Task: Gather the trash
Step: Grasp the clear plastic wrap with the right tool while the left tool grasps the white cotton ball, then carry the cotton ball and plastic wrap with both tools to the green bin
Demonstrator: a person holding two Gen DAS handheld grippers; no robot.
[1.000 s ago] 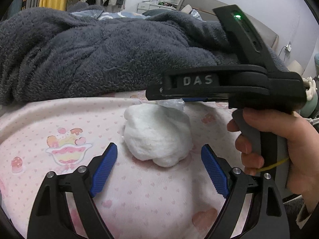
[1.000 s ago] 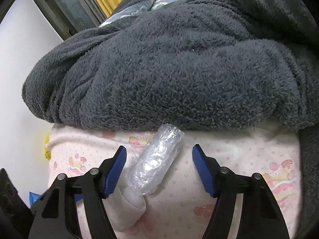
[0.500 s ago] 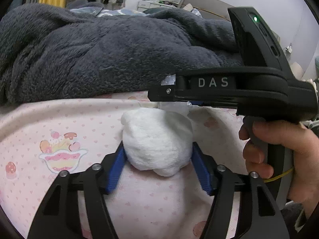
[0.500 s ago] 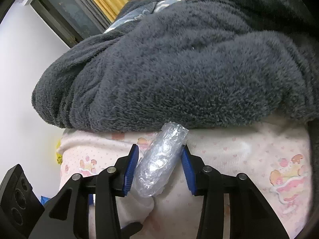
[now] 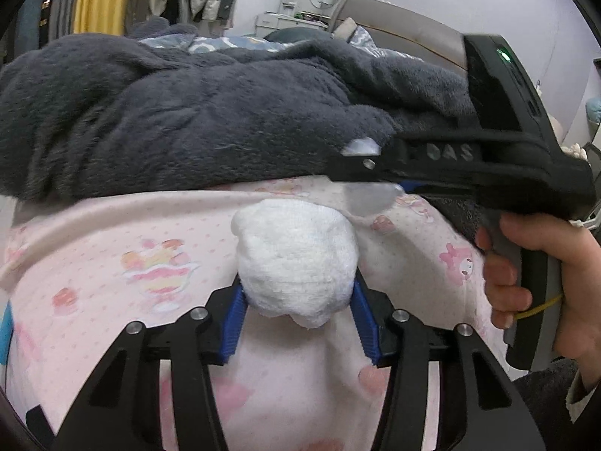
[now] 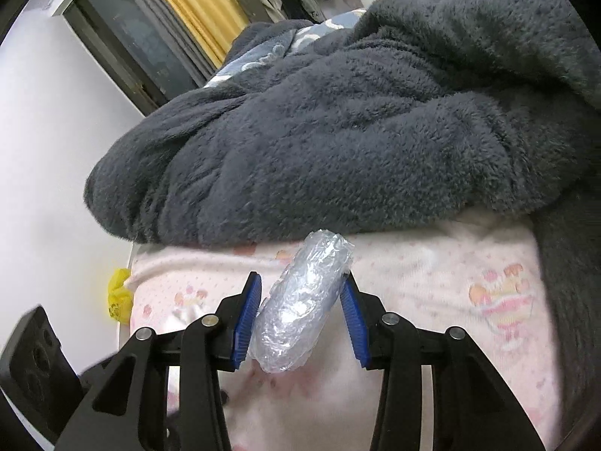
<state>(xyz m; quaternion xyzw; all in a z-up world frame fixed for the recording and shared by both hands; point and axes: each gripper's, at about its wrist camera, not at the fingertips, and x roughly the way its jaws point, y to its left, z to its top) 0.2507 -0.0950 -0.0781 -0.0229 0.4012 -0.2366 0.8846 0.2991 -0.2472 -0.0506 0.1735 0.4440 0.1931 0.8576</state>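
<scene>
In the left wrist view, my left gripper is shut on a crumpled white tissue wad, held just above the pink printed bed sheet. In the right wrist view, my right gripper is shut on a crumpled clear plastic wrapper, lifted a little off the sheet. The right gripper's black body shows at the right of the left wrist view, with bits of the clear wrapper sticking out at its tip.
A big dark grey fleece blanket is piled right behind both grippers. A yellow bag lies below the bed edge at left. A wall and a window with a yellow curtain are behind.
Both grippers went from open around their items to shut on them. The tissue wad and the plastic wrapper have been lifted slightly off the sheet.
</scene>
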